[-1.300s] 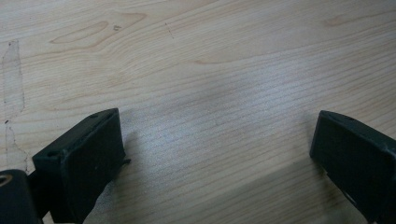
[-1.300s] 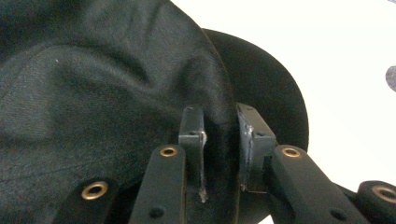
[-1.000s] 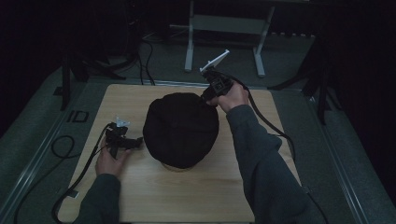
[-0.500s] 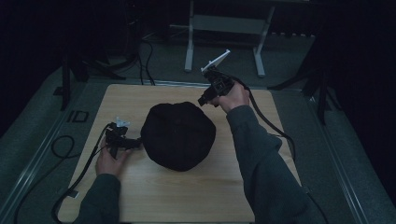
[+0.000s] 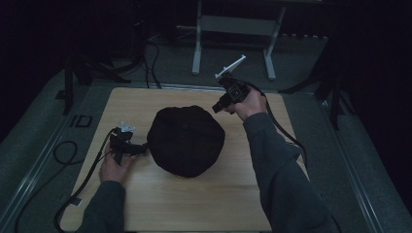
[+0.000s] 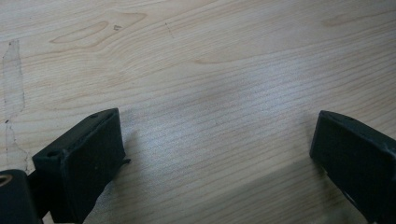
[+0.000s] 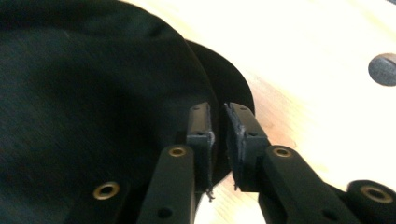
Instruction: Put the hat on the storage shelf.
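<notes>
A black cap [image 5: 185, 141] lies flat in the middle of the wooden table [image 5: 160, 204]. My right gripper [image 5: 217, 108] hovers at the cap's far right edge, pointing down at it. In the right gripper view its jaws have just been closing and stand a narrow slit apart [image 7: 219, 112]; the cap [image 7: 93, 93] and its brim edge lie just beyond the tips, and nothing is pinched. My left gripper [image 5: 141, 149] rests on the table at the cap's left side. Its jaws stand wide open [image 6: 215, 135] over bare wood [image 6: 210, 56].
A white-legged stand [image 5: 233, 29] is on the floor beyond the table. Cables trail off the table's left side [image 5: 63, 155] and from the right gripper along the right side [image 5: 286, 136]. A dark round spot [image 7: 384, 69] marks the tabletop near the right gripper.
The cap has settled flatter and shifted slightly toward the left. The right gripper stays at its far right edge with little movement. The left hand has not moved.
</notes>
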Demonstrator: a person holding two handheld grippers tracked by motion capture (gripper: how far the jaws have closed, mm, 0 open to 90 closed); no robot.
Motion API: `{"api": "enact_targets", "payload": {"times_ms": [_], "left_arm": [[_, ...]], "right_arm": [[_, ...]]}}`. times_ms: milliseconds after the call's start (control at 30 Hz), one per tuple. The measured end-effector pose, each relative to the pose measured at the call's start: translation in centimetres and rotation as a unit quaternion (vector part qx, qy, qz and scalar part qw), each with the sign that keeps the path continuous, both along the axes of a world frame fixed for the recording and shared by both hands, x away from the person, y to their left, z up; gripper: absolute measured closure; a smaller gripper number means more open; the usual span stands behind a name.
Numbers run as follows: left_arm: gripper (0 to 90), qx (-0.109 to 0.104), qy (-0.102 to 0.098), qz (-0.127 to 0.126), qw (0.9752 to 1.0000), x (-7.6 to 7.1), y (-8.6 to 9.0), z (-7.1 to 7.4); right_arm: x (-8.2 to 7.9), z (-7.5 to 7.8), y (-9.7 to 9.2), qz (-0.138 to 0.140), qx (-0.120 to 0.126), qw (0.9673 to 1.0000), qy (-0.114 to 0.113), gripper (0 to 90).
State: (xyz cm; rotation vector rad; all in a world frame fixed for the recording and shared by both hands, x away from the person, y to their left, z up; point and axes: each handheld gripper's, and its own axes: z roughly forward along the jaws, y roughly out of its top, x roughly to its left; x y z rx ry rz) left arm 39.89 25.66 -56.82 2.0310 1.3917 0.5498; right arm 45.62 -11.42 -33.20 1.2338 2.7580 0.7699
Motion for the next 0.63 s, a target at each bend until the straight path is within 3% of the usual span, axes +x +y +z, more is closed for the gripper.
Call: {"api": "enact_targets", "payload": {"times_ms": [267,633], "left_arm": [[2.4,0.0,0.0,0.0,1.0,0.0,0.0,0.0],[2.4,-0.001,-0.001,0.0,1.0,0.0,0.0,0.0]], "right_arm": [[-0.7,-0.5,-2.0,-0.003,-0.012,0.9999,-0.009,87.9],[-1.7,-3.0,-4.6,-0.014,-0.031,0.9993,-0.014,90.0]]}}
